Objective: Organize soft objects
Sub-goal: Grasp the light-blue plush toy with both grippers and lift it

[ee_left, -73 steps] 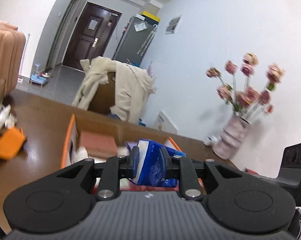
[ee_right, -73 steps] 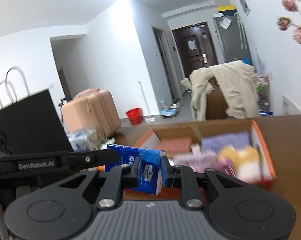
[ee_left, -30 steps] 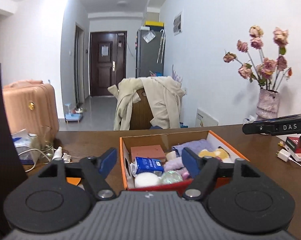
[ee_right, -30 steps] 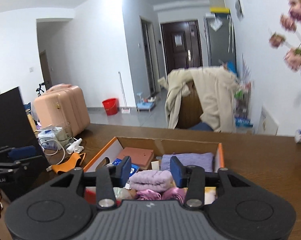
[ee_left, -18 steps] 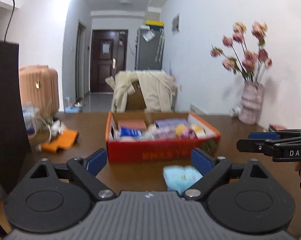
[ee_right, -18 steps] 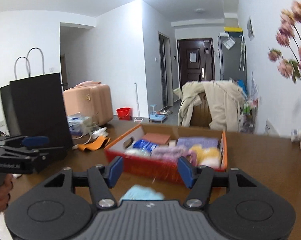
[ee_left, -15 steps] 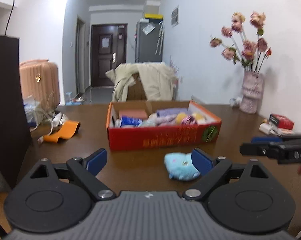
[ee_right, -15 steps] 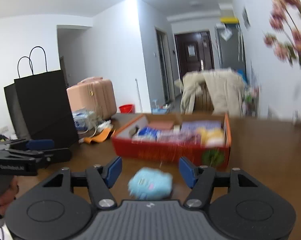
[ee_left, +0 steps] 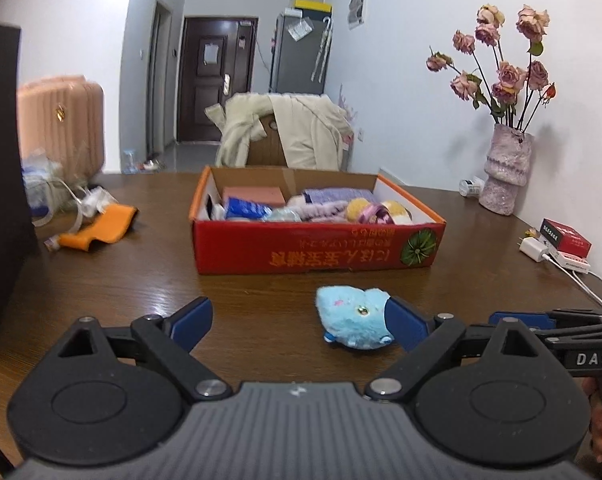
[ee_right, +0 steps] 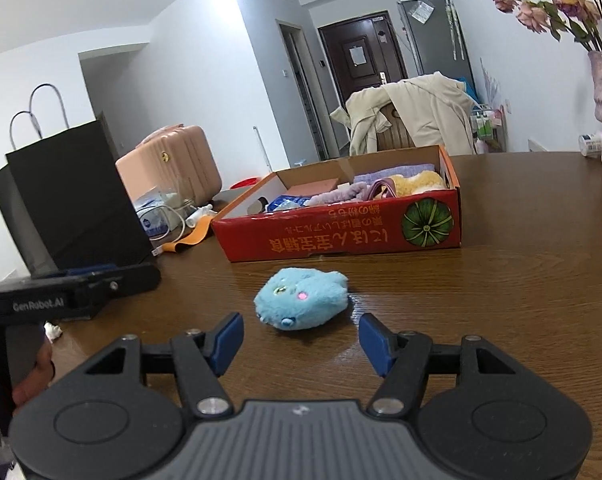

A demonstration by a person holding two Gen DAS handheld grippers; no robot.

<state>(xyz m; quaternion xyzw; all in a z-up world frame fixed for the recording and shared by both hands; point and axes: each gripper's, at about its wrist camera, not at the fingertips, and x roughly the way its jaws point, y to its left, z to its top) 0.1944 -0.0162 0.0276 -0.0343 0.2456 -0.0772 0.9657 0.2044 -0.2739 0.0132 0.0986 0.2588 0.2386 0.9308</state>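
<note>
A blue plush toy (ee_left: 353, 322) (ee_right: 303, 304) lies on the brown table in front of a red cardboard box (ee_left: 317, 256) (ee_right: 341, 240). The box holds several soft things: towels, a tissue pack, a yellow plush. My left gripper (ee_left: 297, 320) is open and low over the table, and the toy sits just inside its right fingertip without being pressed. My right gripper (ee_right: 301, 338) is open too, with the toy a little ahead of its fingertips and centred between them. Each gripper shows at the edge of the other's view.
A tall black paper bag (ee_right: 73, 196) stands at the left with cables and an orange cloth (ee_left: 97, 230) beside it. A vase of dried roses (ee_left: 505, 176), a white charger and a small red box (ee_left: 565, 236) sit at the right. A chair draped with a coat (ee_left: 285, 136) stands behind the table.
Both grippers let go of the blue tissue pack over the box, opened, drew back and sank toward the table. The blue plush toy has come into view close in front of them.
</note>
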